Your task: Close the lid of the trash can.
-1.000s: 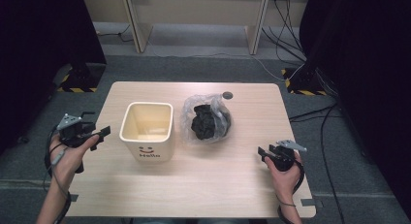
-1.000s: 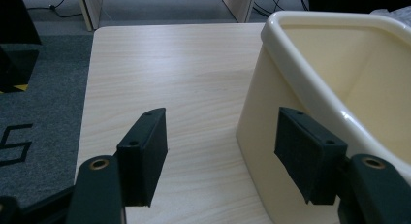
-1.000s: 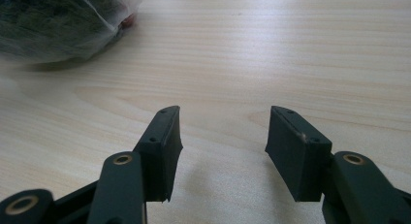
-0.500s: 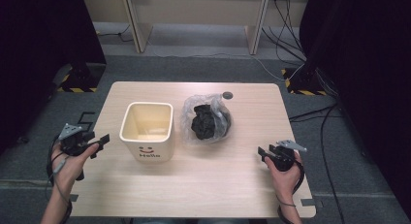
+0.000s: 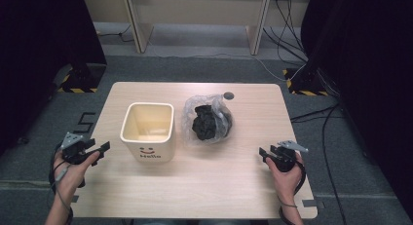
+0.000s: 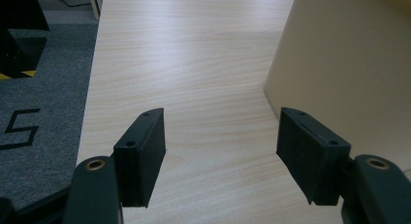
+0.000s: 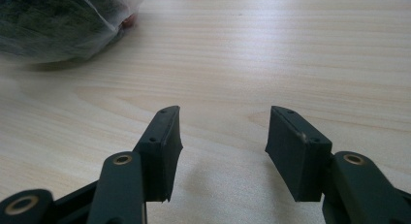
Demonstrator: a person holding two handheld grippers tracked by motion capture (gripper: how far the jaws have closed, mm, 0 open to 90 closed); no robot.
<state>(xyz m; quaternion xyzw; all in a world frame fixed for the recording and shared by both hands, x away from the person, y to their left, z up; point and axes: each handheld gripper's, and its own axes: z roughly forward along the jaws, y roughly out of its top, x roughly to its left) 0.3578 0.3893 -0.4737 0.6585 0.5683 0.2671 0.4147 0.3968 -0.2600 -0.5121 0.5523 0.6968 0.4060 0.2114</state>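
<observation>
Left gripper (image 5: 100, 152) sank (jaws apart) beside bin (image 5: 147, 131)

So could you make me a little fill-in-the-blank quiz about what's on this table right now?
1. The cream square plastic bin has the word ____ printed on its front.
2. The clear plastic bag beside the bin holds a crumpled lump coloured ____.
3. The left gripper and the right gripper both have their jaws ____, with nothing between them.
4. Everything rests on a light ____ table.

Missing words: Hello; black; open; wooden
</observation>
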